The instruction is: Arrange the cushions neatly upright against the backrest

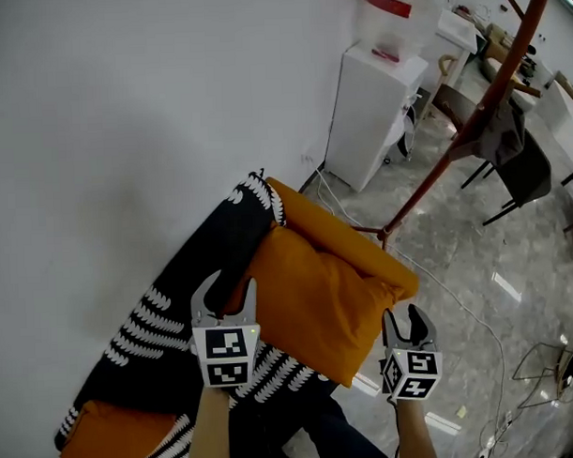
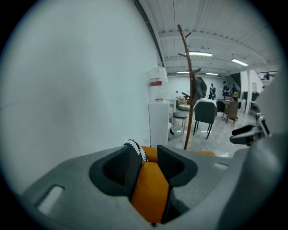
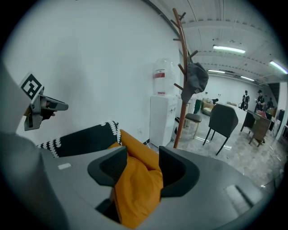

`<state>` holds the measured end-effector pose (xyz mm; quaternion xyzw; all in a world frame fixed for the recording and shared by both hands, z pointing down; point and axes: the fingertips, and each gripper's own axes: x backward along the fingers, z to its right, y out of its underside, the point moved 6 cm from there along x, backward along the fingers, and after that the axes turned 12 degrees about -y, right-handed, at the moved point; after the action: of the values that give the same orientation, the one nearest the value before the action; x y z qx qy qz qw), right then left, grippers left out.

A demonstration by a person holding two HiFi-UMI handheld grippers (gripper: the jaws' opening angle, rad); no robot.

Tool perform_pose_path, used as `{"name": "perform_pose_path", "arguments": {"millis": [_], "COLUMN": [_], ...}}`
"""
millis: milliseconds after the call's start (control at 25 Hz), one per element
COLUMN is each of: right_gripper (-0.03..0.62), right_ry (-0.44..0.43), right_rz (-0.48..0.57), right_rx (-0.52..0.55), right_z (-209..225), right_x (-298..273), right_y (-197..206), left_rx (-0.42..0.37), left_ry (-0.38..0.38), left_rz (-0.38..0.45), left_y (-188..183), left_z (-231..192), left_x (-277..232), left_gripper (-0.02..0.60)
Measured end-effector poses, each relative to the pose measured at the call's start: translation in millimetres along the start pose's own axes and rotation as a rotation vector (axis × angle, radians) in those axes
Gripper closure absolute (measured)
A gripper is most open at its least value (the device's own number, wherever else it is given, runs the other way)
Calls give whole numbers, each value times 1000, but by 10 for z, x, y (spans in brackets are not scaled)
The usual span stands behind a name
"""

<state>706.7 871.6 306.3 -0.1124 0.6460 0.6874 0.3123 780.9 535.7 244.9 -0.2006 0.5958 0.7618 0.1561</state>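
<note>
A large orange cushion (image 1: 313, 302) lies tilted on the black sofa with white patterning (image 1: 190, 274), leaning toward a second orange cushion (image 1: 333, 226) at the sofa's far end. A third orange cushion (image 1: 111, 431) sits at the near end. My left gripper (image 1: 228, 289) is open at the large cushion's upper left corner; its own view shows the cushion (image 2: 150, 188) between the spread jaws (image 2: 146, 159). My right gripper (image 1: 404, 315) is open just off the cushion's right corner, and the orange fabric (image 3: 135, 188) shows between its jaws (image 3: 139, 164), not pinched.
A white wall runs behind the sofa. Past the far end stand a white cabinet with a water bottle (image 1: 372, 112) and a reddish coat rack (image 1: 470, 123) with a dark garment. Chairs (image 1: 524, 168) and floor cables (image 1: 482, 324) lie to the right.
</note>
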Motion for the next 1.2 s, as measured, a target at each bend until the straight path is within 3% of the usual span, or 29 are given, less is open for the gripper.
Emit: {"name": "perform_pose_path", "arguments": {"millis": [280,720,1200], "right_gripper": [359,333,289], "right_ry": [36,79,84], "right_rz": [-96,-220,-320], "right_rx": [-53,-98,-129], "right_z": [345,761,1006], "right_x": [-555,-1234,-1570], "right_y": [373,1109,1737], "left_rx": [-75,-179,-192], "left_ry": [61,192,201], "left_rz": [-103,-296,-451], "left_y": [299,1089,1718], "left_z": [279,791,922], "left_x": [-953,-2340,-3287], "left_gripper": [370,339,310]}}
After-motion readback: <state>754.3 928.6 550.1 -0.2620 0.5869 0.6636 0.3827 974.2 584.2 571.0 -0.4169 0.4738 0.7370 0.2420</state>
